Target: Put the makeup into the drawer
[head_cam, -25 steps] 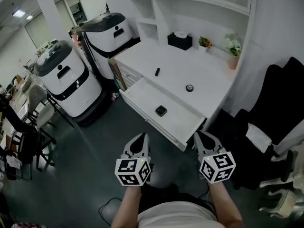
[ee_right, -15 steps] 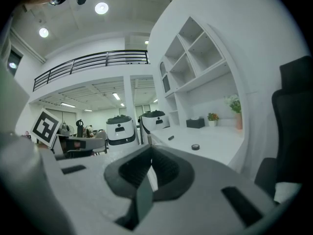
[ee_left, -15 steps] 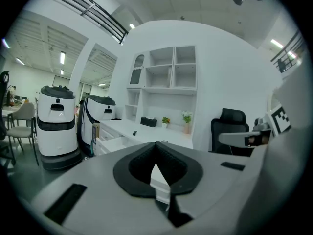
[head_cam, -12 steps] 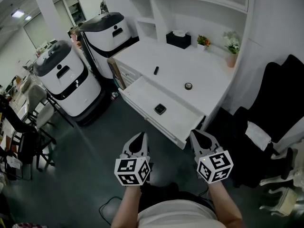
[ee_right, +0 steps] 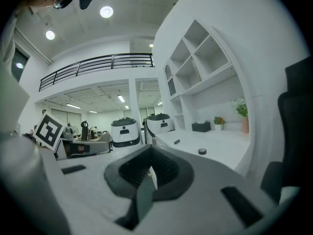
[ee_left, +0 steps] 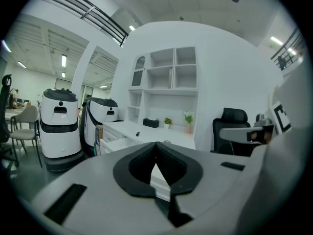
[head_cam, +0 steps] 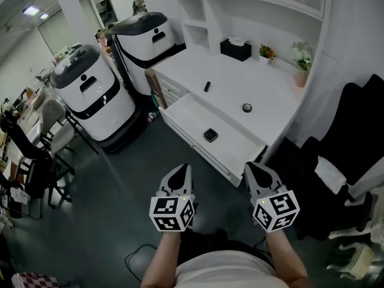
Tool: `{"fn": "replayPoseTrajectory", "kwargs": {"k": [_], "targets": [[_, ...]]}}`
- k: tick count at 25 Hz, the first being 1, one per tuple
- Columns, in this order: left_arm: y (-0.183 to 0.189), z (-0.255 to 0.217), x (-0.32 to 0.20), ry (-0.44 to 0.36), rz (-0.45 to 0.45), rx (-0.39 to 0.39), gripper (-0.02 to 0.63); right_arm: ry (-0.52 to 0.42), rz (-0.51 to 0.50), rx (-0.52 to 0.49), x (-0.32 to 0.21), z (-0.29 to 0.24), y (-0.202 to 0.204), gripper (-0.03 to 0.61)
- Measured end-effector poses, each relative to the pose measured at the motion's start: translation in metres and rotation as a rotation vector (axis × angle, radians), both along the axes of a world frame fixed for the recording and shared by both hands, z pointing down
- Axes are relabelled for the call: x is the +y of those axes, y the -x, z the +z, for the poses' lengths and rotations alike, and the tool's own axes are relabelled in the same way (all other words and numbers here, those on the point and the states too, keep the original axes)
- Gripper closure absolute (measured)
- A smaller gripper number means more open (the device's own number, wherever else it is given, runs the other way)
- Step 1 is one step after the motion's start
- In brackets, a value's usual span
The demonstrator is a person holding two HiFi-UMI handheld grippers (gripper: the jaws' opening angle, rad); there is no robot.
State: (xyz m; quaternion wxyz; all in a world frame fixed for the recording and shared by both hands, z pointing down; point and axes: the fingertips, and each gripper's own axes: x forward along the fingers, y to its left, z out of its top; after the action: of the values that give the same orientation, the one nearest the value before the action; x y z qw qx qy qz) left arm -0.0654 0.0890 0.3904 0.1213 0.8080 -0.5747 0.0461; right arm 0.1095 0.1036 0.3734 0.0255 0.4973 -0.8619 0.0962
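You see the white drawer (head_cam: pixel 187 115) pulled wide open, and a small black square makeup case (head_cam: pixel 210 135) lies flat inside it. On the desk top (head_cam: pixel 240 77) behind it sit a little round black pot (head_cam: pixel 246 107) and a short black stick (head_cam: pixel 207 86), well apart.

High and low views, shared desk (head_cam: pixel 276 83)

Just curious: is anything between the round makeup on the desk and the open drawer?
Nothing visible. Only bare desk lies between the round makeup and the drawer, which stands open.
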Motion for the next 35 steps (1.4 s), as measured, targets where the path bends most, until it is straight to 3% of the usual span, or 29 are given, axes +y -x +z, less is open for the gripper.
{"fn": "replayPoseTrajectory", "kwargs": {"k": [24, 35], "targets": [[0.008, 0.009, 0.010, 0.014, -0.024, -0.002, 0.615, 0.009, 0.011, 0.016, 0.001, 0.003, 0.002, 0.575], [0.002, 0.012, 0.006, 0.028, -0.027, -0.014, 0.615, 0.030, 0.028, -0.010, -0.010, 0.004, -0.010, 0.529]]}}
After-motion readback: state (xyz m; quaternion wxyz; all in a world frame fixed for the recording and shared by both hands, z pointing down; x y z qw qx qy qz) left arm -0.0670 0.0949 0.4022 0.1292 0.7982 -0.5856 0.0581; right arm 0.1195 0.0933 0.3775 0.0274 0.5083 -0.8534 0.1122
